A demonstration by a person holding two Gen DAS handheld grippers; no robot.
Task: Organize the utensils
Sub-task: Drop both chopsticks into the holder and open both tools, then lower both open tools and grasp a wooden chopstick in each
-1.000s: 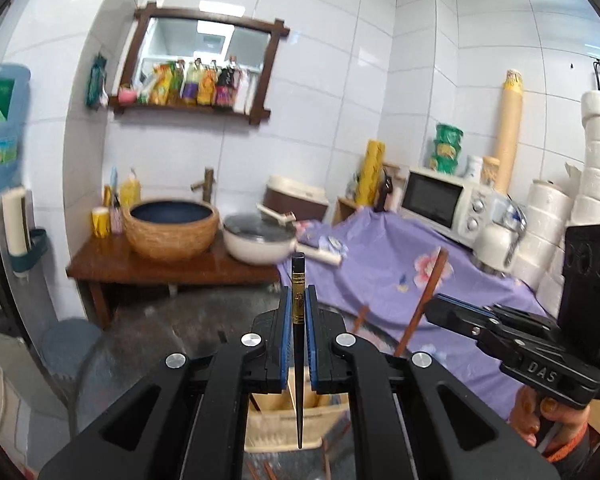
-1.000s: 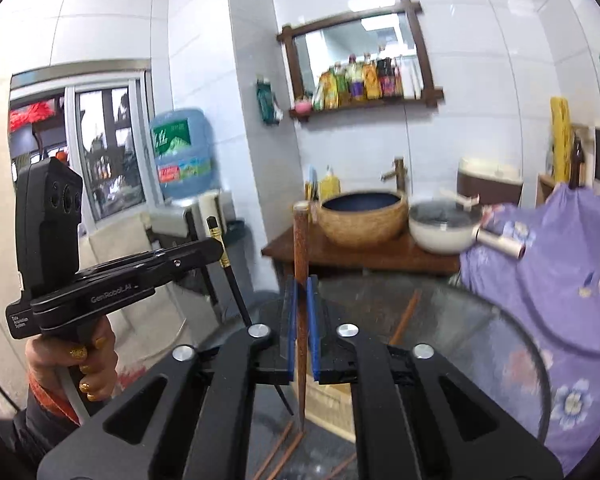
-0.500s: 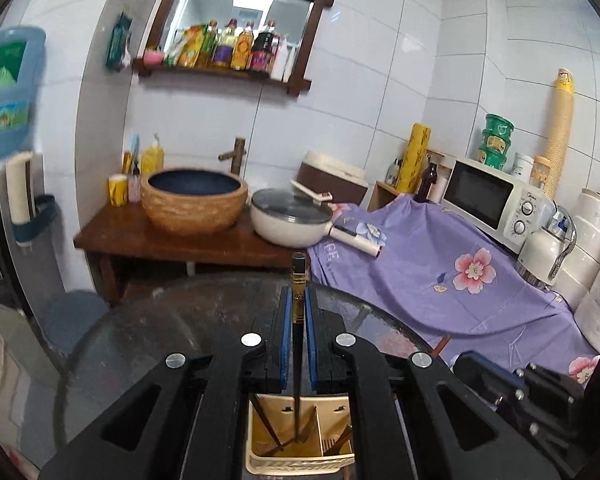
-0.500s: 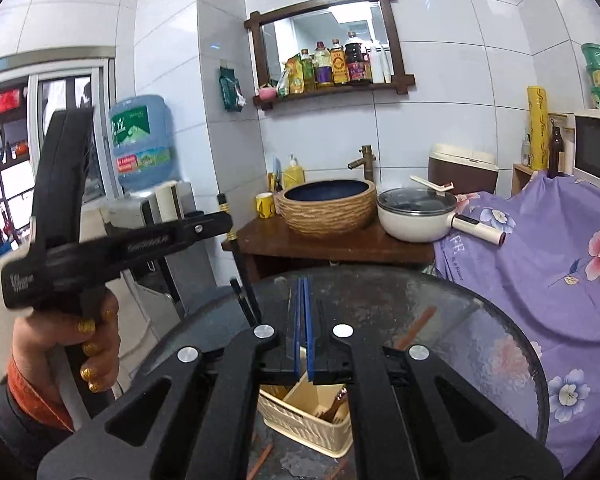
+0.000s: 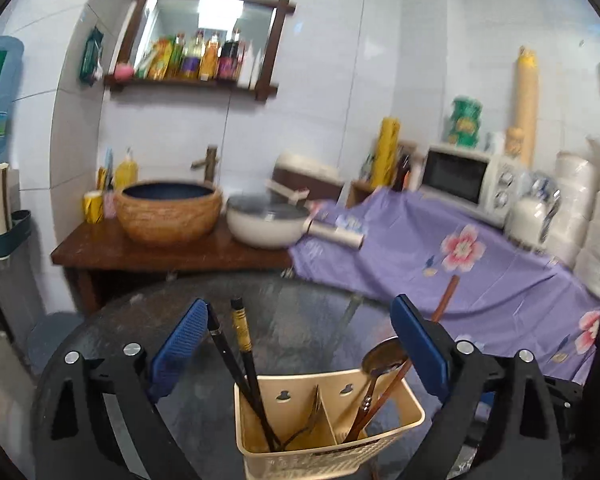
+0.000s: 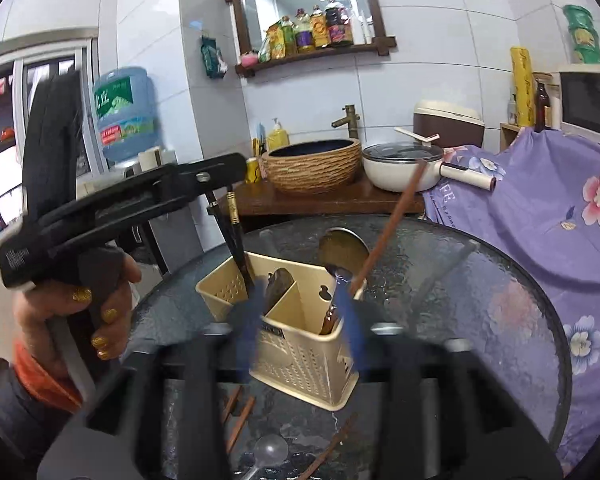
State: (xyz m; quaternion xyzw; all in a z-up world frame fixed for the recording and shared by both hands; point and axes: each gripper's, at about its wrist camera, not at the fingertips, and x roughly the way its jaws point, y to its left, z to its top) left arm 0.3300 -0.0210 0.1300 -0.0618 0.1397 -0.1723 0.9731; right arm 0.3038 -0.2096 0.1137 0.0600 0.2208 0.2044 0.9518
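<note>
Left tool [image 5: 300, 340]: blue-padded fingers [image 5: 180, 340] spread wide, gripping nothing, hovering just above the holder; seen from the right wrist view [image 6: 224, 176] at far left, held in a hand [image 6: 60, 320] with gold-painted nails

Right tool [image 6: 304, 320]: blurred; blue fingers [image 6: 350, 320] parted on either side of the holder, gripping nothing

Utensil holder [image 5: 380, 452]: cream plastic, perforated walls, two compartments, standing upright on the tabletop [image 5: 300, 312], a round dark glass one

Left compartment: two black chopsticks [image 5: 240, 360], one with a gold band, leaning left; one shaft lies against the left tool's left pad, contact uncertain; a fork head beside the divider

Right compartment: metal spoon [image 5: 382, 354], bowl up, and a brown wooden chopstick [image 6: 388, 224] leaning right, close against the right tool's right finger

Near tabletop, in front of the holder: loose brown chopsticks [image 6: 240, 416] and a clear plastic spoon [image 6: 270, 450]

Right: purple floral cloth [image 5: 480, 264] draped over a surface, white microwave [image 5: 464, 180] on it

Far: wooden counter with woven-sided basin [image 5: 168, 212], brass tap and white lidded pan [image 5: 268, 224]; mirror shelf with bottles [image 5: 204, 56] on the tiled wall
</note>
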